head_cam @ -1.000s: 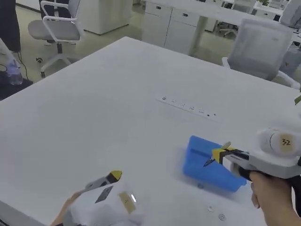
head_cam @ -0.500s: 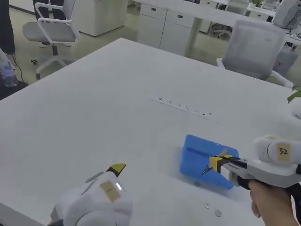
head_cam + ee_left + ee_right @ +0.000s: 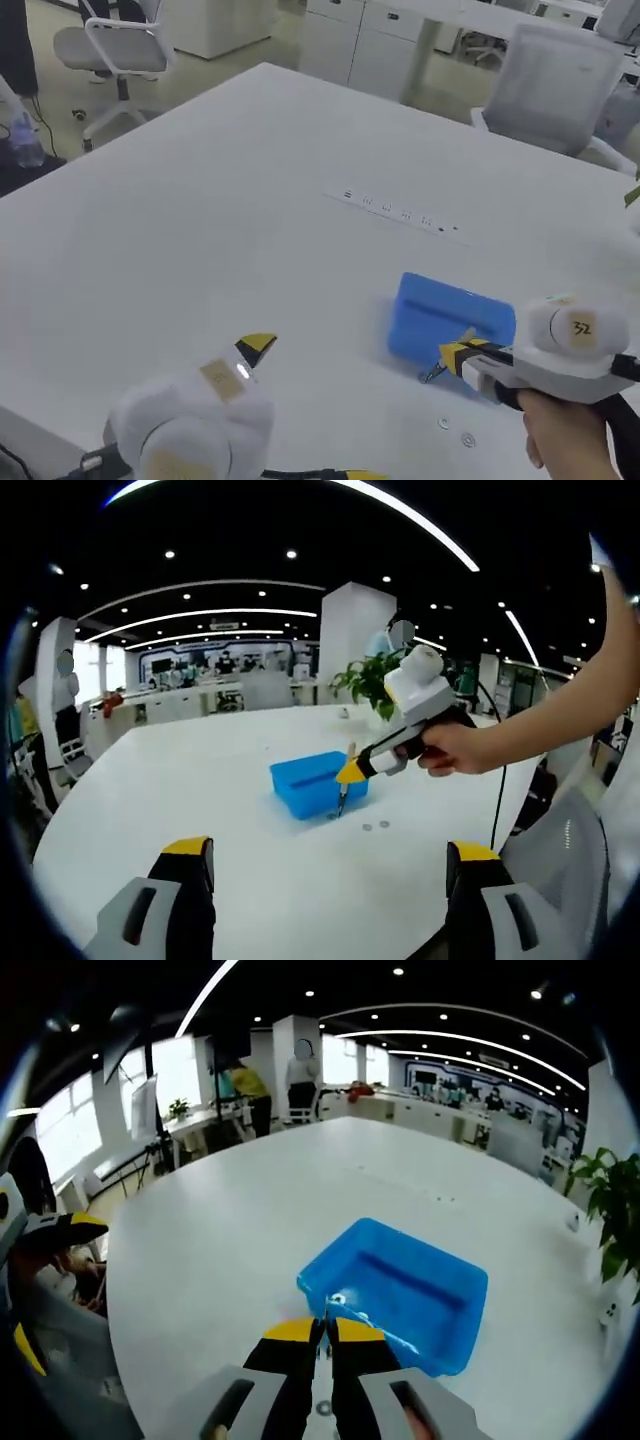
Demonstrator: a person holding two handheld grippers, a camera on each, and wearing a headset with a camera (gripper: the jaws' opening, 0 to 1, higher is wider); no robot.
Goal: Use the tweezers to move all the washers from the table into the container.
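We list a smooth matt white table (image 3: 200,220), a blue container (image 3: 450,315) of faintly glossy plastic, two small bright metal washers (image 3: 468,439) at its 6 o'clock, thin metal tweezers (image 3: 432,372), and the right gripper (image 3: 453,354) in smooth white plastic with yellow jaw tips.

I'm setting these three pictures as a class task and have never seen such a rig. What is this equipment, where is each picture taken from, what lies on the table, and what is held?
There is no robot: a person holds a two-jaw gripper in each hand. The head view comes from a headset camera; the two round pictures come from cameras riding on the grippers. On the white table sit a blue rectangular plastic container and two small metal washers beside it. The right gripper is shut on thin metal tweezers, tips by the container. The left gripper is open, holding nothing.
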